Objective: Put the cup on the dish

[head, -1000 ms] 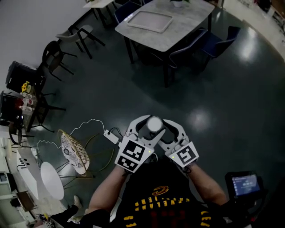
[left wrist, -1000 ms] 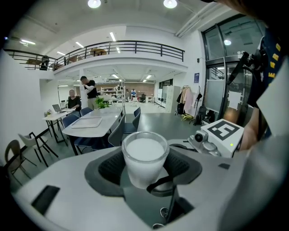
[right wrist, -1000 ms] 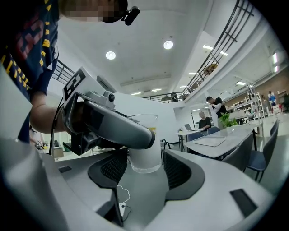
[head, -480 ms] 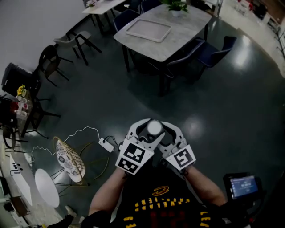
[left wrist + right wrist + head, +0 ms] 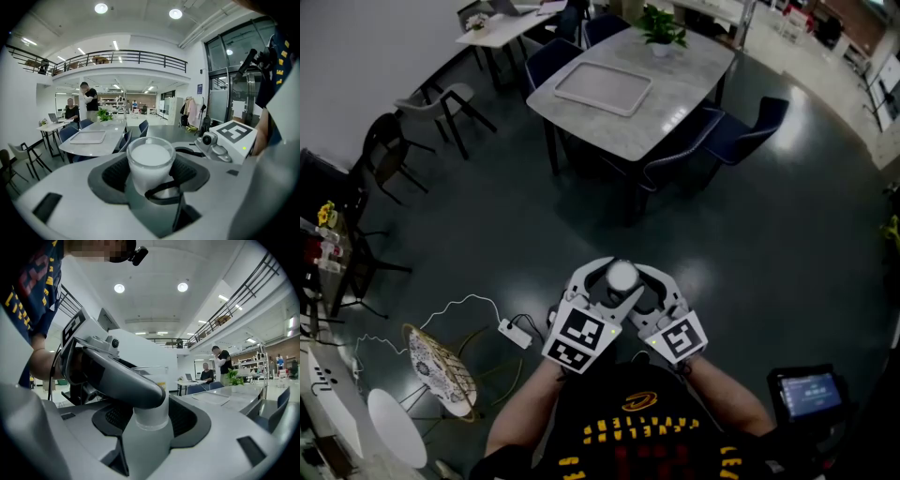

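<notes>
**Cup is in my grip, but no dish is in sight yet**

I hold my two tools close to my chest. My left gripper [image 5: 607, 283] has its jaws wide, and they are pinching the cup [image 5: 149, 161] from both sides. The cup stands upright and looks full of something white. My right gripper [image 5: 645, 286] comes in from the other side. Its jaws sit on both sides of the same cup and look to be pressing on it too. One of my left jaws crosses in front of the cup in the right gripper view. So both tools carry the one cup together, up in the air.

Under them is only the dark shiny floor [image 5: 769, 216]. Far ahead is a grey table [image 5: 675, 66] with a pale tray [image 5: 602, 89] and a green plant [image 5: 661, 28] on it, and blue chairs around it.

I think the picking up is done. What is left is the big part: I have to find the dish, carry the cup to it and set it down. I cannot see a dish anywhere in these views, so I cannot tell where it waits.
</notes>
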{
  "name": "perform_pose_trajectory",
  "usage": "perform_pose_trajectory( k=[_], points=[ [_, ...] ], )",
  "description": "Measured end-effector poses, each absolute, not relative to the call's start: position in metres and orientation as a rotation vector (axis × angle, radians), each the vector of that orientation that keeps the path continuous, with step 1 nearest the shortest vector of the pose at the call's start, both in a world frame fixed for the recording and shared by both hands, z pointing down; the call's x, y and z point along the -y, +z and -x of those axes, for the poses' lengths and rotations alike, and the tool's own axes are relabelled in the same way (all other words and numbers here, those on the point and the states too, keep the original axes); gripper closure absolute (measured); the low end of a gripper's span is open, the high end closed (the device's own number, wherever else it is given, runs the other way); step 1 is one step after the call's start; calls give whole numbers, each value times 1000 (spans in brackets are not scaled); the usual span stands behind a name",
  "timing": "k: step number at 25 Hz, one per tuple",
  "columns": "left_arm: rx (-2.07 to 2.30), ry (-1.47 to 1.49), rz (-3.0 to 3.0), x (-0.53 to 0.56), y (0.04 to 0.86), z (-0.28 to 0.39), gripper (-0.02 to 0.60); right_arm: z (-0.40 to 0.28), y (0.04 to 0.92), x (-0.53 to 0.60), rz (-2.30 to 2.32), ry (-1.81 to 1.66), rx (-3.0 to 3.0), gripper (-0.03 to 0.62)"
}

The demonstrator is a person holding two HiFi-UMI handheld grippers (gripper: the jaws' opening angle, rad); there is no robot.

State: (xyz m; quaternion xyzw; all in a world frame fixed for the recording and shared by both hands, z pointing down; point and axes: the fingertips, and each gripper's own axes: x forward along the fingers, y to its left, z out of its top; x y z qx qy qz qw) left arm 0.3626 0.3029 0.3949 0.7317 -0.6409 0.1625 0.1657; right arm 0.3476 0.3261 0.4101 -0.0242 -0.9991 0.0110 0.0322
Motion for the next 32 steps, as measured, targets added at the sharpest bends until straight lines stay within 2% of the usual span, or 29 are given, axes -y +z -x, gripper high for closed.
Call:
perform_pose_trajectory(
  k=[18,32],
  points=[
    [1938,133,-2226,-289,346,-249,316,-235,372,-310,20,54,3145,355],
    [1970,92,-2177,-299,350,-207,316,-196,383,-319,57,55,3063,355]
  ],
)
